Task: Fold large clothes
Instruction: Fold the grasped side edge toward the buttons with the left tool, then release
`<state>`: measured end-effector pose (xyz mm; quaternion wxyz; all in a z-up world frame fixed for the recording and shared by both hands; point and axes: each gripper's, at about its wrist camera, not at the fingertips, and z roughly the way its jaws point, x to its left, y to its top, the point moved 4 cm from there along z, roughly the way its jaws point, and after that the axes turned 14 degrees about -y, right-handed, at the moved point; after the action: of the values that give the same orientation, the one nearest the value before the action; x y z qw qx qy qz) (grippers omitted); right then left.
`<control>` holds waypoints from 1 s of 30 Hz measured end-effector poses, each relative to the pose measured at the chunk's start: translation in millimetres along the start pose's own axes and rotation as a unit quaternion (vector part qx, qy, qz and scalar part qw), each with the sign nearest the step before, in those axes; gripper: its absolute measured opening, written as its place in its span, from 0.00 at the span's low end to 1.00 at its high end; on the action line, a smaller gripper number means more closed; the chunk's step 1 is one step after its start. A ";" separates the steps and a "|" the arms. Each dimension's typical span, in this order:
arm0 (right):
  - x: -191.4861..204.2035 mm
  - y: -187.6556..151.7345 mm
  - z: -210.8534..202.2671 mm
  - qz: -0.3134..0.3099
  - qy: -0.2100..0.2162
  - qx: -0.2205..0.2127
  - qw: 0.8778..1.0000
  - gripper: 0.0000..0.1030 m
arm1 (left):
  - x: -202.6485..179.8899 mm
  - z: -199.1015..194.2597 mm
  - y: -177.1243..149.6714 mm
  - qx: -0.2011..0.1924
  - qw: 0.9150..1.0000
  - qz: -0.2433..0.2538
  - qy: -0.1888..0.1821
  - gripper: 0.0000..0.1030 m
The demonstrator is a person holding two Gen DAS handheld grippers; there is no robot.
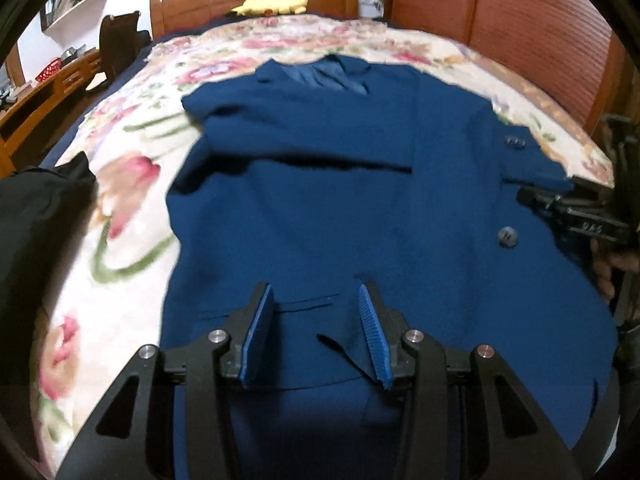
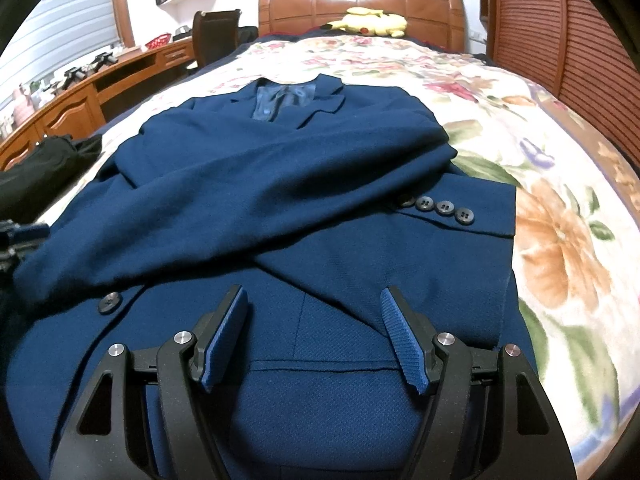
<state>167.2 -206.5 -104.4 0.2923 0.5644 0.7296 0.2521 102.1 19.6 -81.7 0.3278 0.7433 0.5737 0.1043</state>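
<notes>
lying lengthwise on bed (image 2: 560,200), blue jacket (image 2: 280,200), collar toward headboard (image 2: 360,0); both fingers spread, seemingly empty.

The left gripper (image 1: 316,300) points steeply downward with its blue-padded fingers (image 1: 260,336) parted to a moderate gap; nothing is pinched between them. The right gripper (image 2: 316,304) also angles downward, its fingers (image 2: 404,340) spread wider, and they too clamp nothing. From the left wrist view, the right gripper's black body (image 1: 580,216) shows at the right edge, with part of the person's hand (image 1: 606,272) just below it.
</notes>
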 end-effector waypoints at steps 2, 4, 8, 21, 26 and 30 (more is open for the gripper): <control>-0.3 0.1 0.1 0.000 0.001 0.000 1.000 0.69 | -1.3 0.8 -1.0 -0.005 1.000 -0.005 -0.001 0.42; -0.5 0.0 -0.6 0.001 0.002 0.000 1.000 0.69 | -1.8 -0.2 -2.5 -0.008 1.000 -0.015 -0.009 0.42; 1.4 0.2 -0.3 0.000 0.000 -0.001 1.000 0.69 | -3.5 -4.4 -7.2 -0.013 0.999 -0.030 -0.038 0.42; -8.9 1.8 -35.4 0.010 0.013 -0.025 1.000 0.68 | -45.3 -23.3 -24.9 -0.032 0.996 0.015 -0.076 0.00; -18.9 -1.1 -57.9 -0.004 -0.018 -0.050 0.999 0.68 | -74.2 -52.5 -26.7 -0.070 0.993 0.052 -0.078 0.00; -23.9 -0.7 -74.8 -0.008 -0.028 -0.066 0.997 0.68 | -102.6 -72.8 -32.6 -0.082 0.988 0.077 -0.105 0.00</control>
<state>118.1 -232.6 -49.0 0.3511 0.5448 0.7075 0.2817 5.1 -44.0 -23.2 0.4369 0.7629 0.4665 0.0974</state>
